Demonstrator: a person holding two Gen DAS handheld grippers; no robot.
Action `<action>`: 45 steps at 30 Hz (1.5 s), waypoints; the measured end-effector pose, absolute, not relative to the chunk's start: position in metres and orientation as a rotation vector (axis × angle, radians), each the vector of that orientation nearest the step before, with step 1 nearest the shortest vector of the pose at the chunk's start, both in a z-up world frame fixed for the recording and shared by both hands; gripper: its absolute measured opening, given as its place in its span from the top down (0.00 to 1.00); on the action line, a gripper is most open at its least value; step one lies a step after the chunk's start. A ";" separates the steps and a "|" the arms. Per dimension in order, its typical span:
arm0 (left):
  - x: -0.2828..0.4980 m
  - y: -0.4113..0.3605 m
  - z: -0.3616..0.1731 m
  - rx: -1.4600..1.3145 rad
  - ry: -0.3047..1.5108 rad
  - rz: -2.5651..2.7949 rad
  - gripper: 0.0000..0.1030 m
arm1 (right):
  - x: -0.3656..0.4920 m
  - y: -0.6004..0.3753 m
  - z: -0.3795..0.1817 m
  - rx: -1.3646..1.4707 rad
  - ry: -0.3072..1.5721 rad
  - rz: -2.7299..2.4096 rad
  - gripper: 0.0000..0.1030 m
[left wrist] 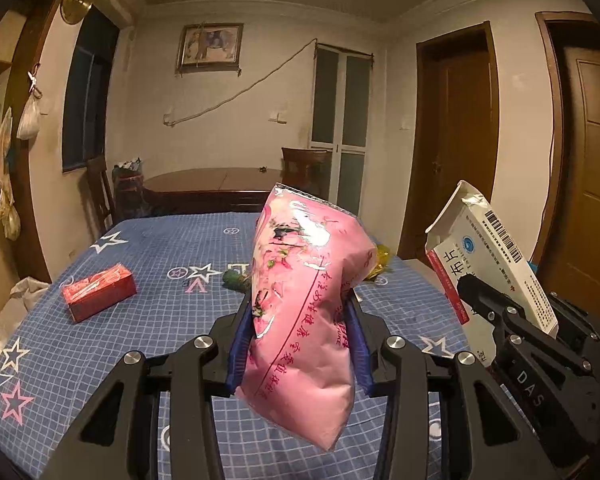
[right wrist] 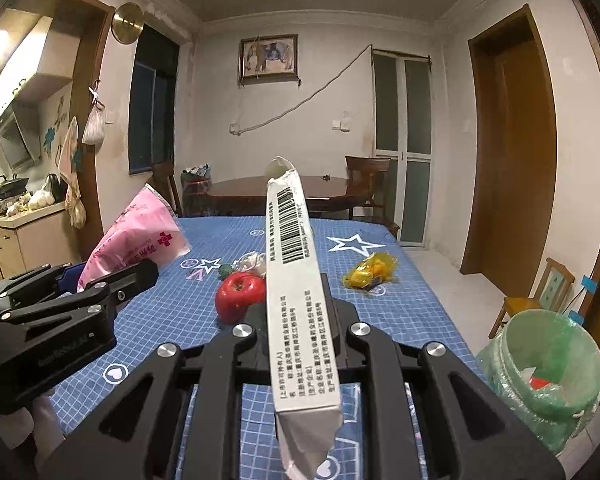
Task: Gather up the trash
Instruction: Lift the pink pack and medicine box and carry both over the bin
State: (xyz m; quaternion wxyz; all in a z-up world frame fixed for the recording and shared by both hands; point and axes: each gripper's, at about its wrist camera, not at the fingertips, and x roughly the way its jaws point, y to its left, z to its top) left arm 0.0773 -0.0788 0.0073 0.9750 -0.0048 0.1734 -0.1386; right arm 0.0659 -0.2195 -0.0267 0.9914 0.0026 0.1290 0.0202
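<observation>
My left gripper (left wrist: pixel 298 344) is shut on a pink plastic bag (left wrist: pixel 304 304) and holds it above the blue star-patterned tablecloth (left wrist: pixel 160 300). My right gripper (right wrist: pixel 296 320) is shut on a white medicine box (right wrist: pixel 296 280) with a barcode, also raised over the table. The box also shows at the right of the left wrist view (left wrist: pixel 488 264), and the pink bag at the left of the right wrist view (right wrist: pixel 136 240). A bin with a green liner (right wrist: pixel 540 376) stands on the floor at the table's right side, with some scraps inside.
On the cloth lie a red carton (left wrist: pixel 98 292), a red apple (right wrist: pixel 240 296), a yellow wrapper (right wrist: pixel 372 272) and a clear wrapper (right wrist: pixel 248 262). A round wooden table (right wrist: pixel 280 192) with chairs stands behind. A small chair (right wrist: pixel 540 300) is beside the bin.
</observation>
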 end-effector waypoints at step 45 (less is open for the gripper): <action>0.184 -0.493 -0.049 0.200 0.697 -0.907 0.57 | 0.082 -0.551 -0.063 0.257 0.673 -0.303 0.87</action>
